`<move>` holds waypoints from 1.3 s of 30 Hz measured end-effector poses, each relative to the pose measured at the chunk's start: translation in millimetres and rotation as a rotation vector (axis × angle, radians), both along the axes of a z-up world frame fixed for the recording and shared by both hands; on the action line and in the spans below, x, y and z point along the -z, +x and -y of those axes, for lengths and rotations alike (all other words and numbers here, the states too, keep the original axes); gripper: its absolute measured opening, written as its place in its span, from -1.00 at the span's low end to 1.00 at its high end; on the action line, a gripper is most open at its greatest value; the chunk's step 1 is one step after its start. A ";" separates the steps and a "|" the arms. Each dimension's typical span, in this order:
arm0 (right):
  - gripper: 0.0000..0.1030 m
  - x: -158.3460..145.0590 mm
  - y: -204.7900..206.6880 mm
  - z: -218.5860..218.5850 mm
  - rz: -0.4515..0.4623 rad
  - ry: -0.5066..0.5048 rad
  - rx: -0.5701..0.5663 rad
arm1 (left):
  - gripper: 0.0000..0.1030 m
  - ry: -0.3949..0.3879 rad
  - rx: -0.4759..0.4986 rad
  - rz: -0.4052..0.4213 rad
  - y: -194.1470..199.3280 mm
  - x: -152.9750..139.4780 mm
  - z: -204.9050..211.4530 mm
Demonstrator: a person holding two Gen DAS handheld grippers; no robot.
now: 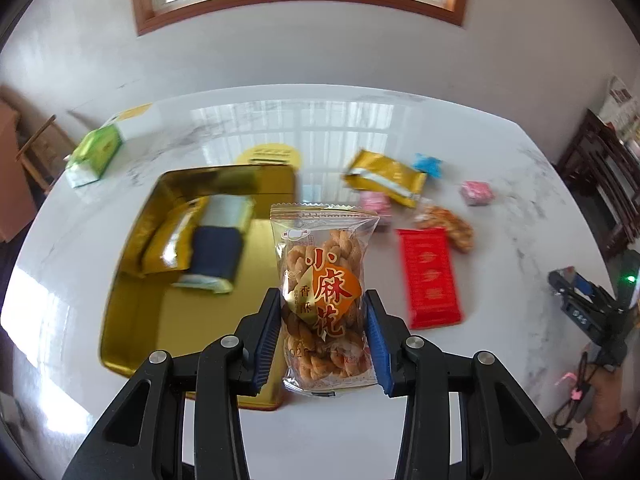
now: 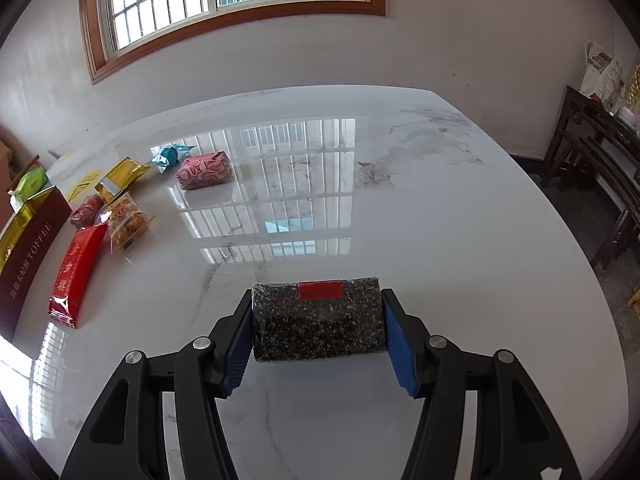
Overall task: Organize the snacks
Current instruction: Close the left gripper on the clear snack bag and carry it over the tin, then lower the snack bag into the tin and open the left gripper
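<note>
Tongs on the left (image 1: pixel 323 320) are clamped across the waist of a clear twisted-dough snack packet (image 1: pixel 323 300), whose long axis runs straight out along the fingers, away from the camera; its orange label reads 小麻花 in large red characters with 香酥 beside it. The gold tin (image 1: pixel 132 288) lies just to the left of and below that packet, open, with a gold pouch (image 1: pixel 164 248) and a navy-and-silver packet (image 1: pixel 218 248) already inside, so by my judgement the coming move is a short carry leftward and a release over the bare part of the tin floor. The left hand is clearly the nearer one to the tin. The right tongs (image 2: pixel 318 328) are closed on a dark speckled sesame-type bar (image 2: pixel 318 320) with a red label too small to read, held crosswise above the white marble counter (image 2: pixel 440 220) and well apart from the tin, which shows at the far left of that view with "TOFFEE" on its maroon side (image 2: pixel 32 256). Still loose on the counter are a red packet (image 1: pixel 430 278), a gold packet (image 1: pixel 386 178), pink wrapped blocks (image 1: pixel 476 193) and a blue candy (image 1: pixel 428 165).
</note>
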State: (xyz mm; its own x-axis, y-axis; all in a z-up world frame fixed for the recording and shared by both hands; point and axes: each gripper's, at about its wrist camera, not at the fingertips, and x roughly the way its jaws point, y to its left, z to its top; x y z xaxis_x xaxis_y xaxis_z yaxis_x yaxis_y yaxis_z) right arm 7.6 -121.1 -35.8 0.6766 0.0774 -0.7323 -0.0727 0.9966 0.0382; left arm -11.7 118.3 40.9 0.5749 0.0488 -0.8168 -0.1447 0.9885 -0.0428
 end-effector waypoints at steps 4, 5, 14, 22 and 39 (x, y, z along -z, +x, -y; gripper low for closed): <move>0.08 -0.1 -0.1 0.3 -0.002 -0.007 0.002 | -0.19 0.002 -0.068 -0.006 -4.7 6.7 -36.1; 0.08 -0.2 -0.3 0.4 -0.001 -0.008 0.003 | -0.19 0.007 -0.088 -0.006 -5.8 8.9 -46.1; 0.08 0.7 -0.1 -4.5 -0.005 -0.036 0.005 | -0.19 0.021 -0.175 -0.045 -7.8 43.9 -108.0; 0.08 1.6 1.2 -4.6 -0.013 -0.051 0.008 | -0.19 0.030 -0.177 -0.073 -0.3 65.0 -119.4; 0.09 5.7 6.2 -9.4 -0.039 -0.080 0.012 | -0.17 0.117 -0.164 -0.062 2.1 79.2 -122.8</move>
